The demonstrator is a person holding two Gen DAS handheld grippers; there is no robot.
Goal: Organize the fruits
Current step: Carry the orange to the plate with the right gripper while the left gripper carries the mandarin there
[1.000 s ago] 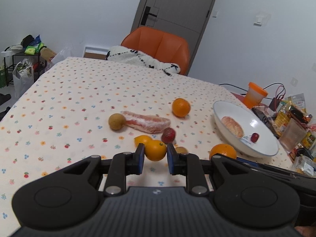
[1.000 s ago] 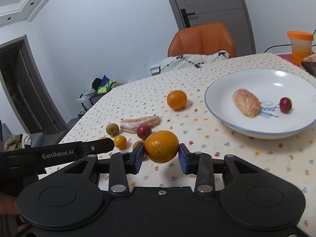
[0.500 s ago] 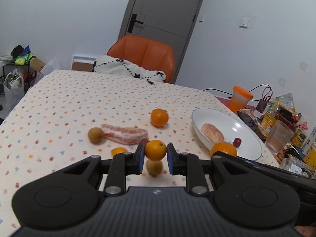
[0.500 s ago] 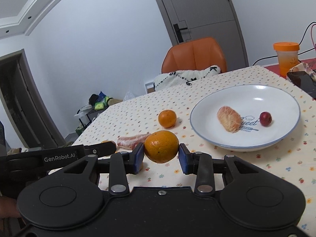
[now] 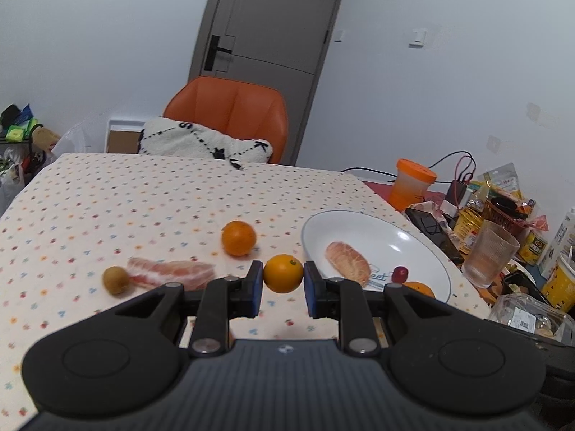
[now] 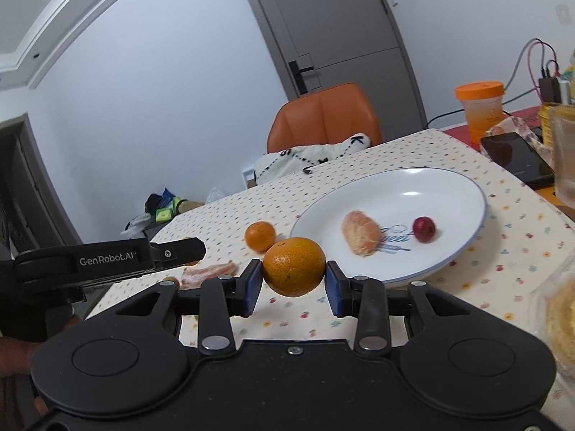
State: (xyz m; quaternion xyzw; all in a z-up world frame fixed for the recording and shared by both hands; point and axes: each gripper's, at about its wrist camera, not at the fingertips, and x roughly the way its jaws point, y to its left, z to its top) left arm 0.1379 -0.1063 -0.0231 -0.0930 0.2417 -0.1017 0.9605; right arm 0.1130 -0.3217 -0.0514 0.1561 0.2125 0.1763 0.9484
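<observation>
Oranges: three, one [image 5: 283, 273] in left tongs [image 5: 282, 287], one [image 6: 294, 266] in right tongs [image 6: 293, 282]

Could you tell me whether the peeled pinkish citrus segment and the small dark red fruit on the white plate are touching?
Apart. The right wrist view shows bare white plate between the peeled pinkish citrus segment and the small dark red fruit.

Small orange [image 5: 283, 273] and larger orange [image 6: 293, 266] are claw-held near the white plate [image 6: 463, 194].

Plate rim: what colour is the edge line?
A thin blue line around the white plate, clearest in the right wrist view.
</observation>
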